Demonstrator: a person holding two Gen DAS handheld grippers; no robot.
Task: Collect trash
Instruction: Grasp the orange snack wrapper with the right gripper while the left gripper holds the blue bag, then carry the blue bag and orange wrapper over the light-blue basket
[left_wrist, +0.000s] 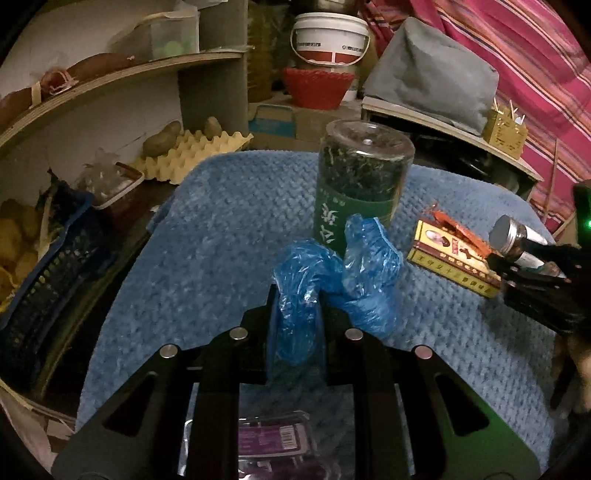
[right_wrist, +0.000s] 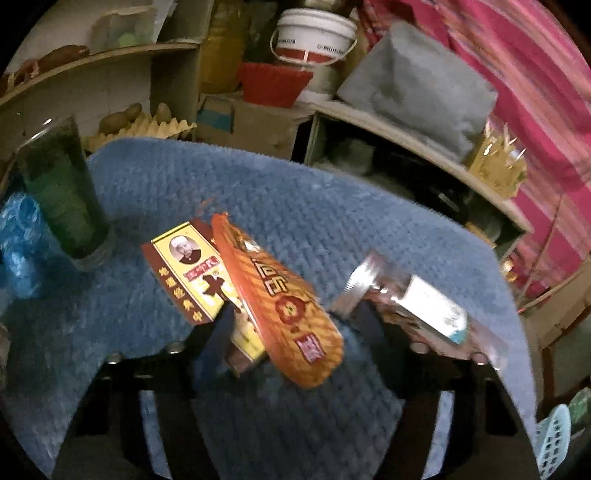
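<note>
The left gripper (left_wrist: 295, 314) is clamped on a crumpled blue plastic bag (left_wrist: 332, 280) that spills out to its right, above the blue knitted cloth (left_wrist: 207, 236) near that cloth's middle. Toward the cloth's right edge, the right gripper (right_wrist: 295, 325) appears to pinch the yellow box (right_wrist: 199, 273) and orange wrapper (right_wrist: 280, 302), whose long axes run away from it to the left; motion blur leaves the grip uncertain. A silver-capped tube (right_wrist: 402, 295) lies against its right finger. Farther back stands the jar of green leaves (left_wrist: 362, 173), partly hidden by the bag.
</note>
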